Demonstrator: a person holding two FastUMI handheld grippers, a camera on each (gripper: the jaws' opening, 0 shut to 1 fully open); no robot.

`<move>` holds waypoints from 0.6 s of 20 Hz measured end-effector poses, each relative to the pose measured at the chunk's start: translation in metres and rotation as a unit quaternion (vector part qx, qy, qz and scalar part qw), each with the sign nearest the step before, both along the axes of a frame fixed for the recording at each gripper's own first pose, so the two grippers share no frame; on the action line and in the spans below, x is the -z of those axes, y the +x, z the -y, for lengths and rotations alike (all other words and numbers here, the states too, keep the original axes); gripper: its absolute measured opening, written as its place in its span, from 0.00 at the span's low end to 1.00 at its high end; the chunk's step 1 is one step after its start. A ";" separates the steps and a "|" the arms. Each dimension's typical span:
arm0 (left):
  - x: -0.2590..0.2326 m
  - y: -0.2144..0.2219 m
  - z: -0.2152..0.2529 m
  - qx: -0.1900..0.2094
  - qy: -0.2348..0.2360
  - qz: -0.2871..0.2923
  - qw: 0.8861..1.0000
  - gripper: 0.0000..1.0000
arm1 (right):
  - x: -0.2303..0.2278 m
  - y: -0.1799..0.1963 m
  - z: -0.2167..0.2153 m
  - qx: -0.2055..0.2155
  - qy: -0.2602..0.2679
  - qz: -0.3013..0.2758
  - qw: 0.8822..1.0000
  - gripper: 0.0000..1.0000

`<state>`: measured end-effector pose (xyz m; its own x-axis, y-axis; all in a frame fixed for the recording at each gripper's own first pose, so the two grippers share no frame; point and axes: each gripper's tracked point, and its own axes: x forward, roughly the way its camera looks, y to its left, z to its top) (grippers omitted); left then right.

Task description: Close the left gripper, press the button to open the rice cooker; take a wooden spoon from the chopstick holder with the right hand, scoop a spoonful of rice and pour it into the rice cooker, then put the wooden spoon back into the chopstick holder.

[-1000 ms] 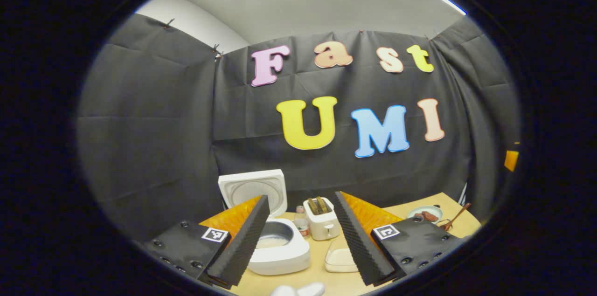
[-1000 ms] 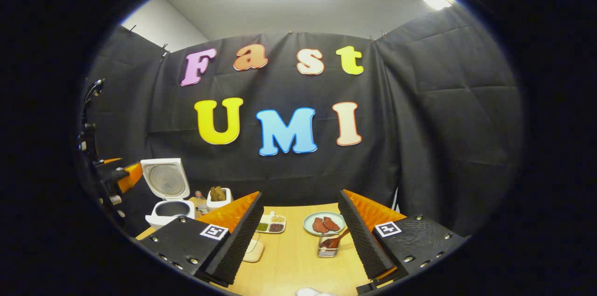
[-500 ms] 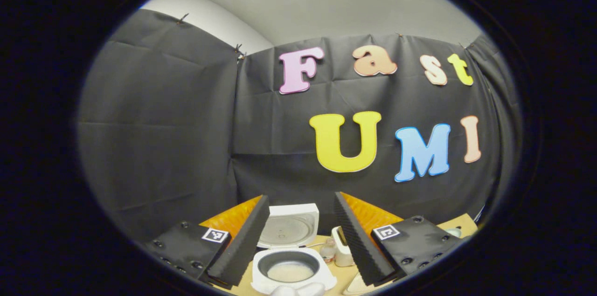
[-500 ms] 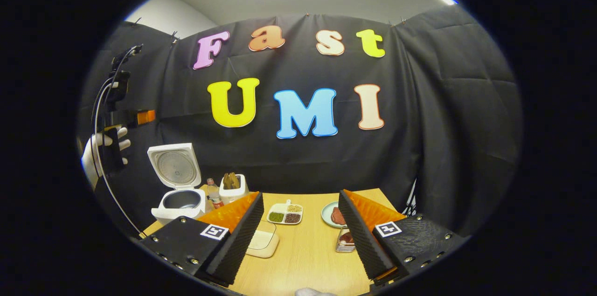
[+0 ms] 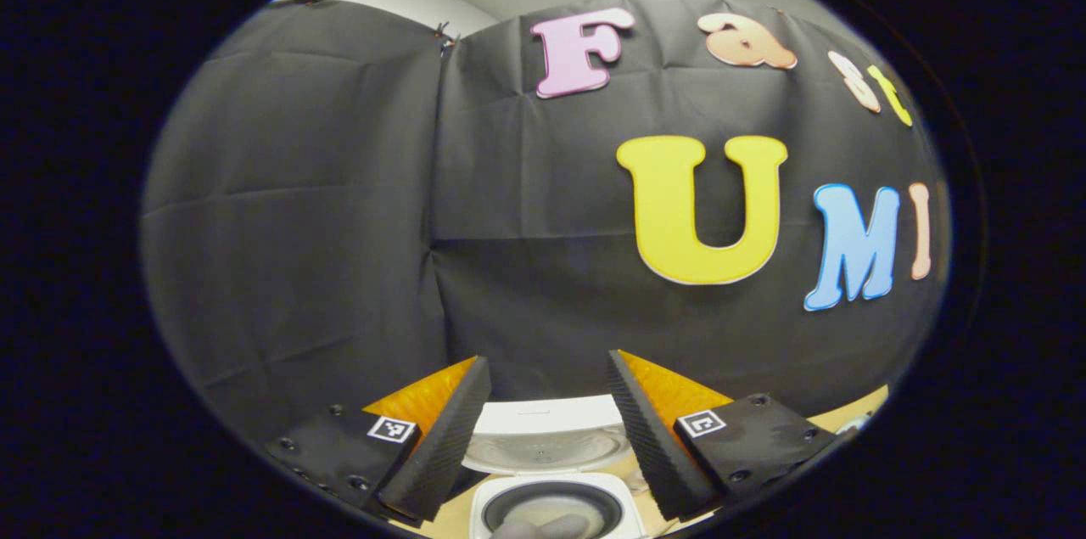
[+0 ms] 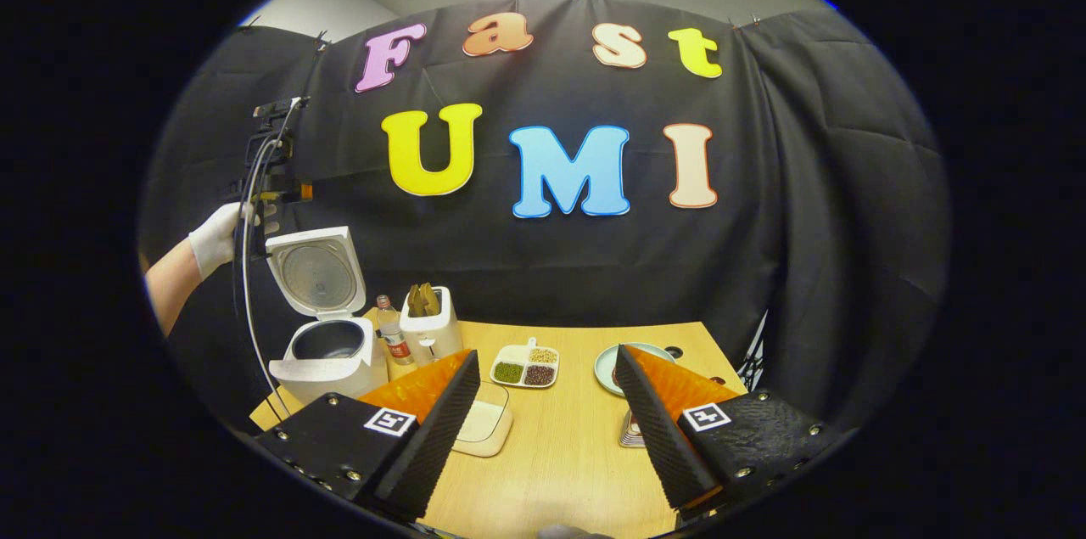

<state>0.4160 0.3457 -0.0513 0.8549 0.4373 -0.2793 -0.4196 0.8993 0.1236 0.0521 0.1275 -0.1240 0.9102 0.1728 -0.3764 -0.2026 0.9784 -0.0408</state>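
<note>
While the left claw (image 5: 549, 369) has swung leftward and closer to the rice cooker (image 5: 550, 498) since a second ago, the cooker now sits directly below and between its fingers in the left gripper view, where earlier it lay left of centre with the toaster-like holder and dishes beside it. Its lid (image 5: 547, 435) stands raised behind the pot, and the pot's dark bowl is seen at the bottom edge. The left claw is spread wide, holding and touching nothing.

In the right gripper view the camera has tipped downward, so more of the counter (image 6: 560, 454) is seen than before. At far left a gloved hand (image 6: 216, 238) holds the other gripper above and behind the one rice cooker (image 6: 327, 348), whose lid is up. Just right of the cooker stands one small bottle (image 6: 390, 334), then one white chopstick holder (image 6: 431, 328) with brown wooden utensils sticking out of its top; I cannot tell which of them is the wooden spoon. Farther right lie one shallow container (image 6: 485, 424) partly behind the claw's left finger, one divided dish (image 6: 526, 365) with three compartments of grains, one round plate (image 6: 615, 361) and a small stack (image 6: 632, 435) partly hidden by the right finger. The right claw (image 6: 547, 369) is wide apart, empty, hanging above the counter and touching nothing.
</note>
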 end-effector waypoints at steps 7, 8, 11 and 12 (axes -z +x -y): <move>0.062 0.055 -0.041 -0.024 -0.011 -0.069 0.997 0.99 | 0.011 -0.003 0.001 0.000 -0.003 -0.021 1.000 0.99; 0.071 0.056 -0.042 -0.022 -0.012 -0.085 0.996 0.99 | 0.013 -0.004 0.002 0.000 -0.003 -0.024 1.000 0.99; 0.088 0.062 -0.042 -0.026 -0.052 -0.098 0.994 0.94 | 0.016 -0.007 0.002 -0.001 0.000 -0.031 1.000 0.99; 0.092 0.058 -0.040 -0.027 -0.066 -0.099 0.993 0.95 | 0.017 -0.008 0.002 -0.001 0.001 -0.033 0.999 0.99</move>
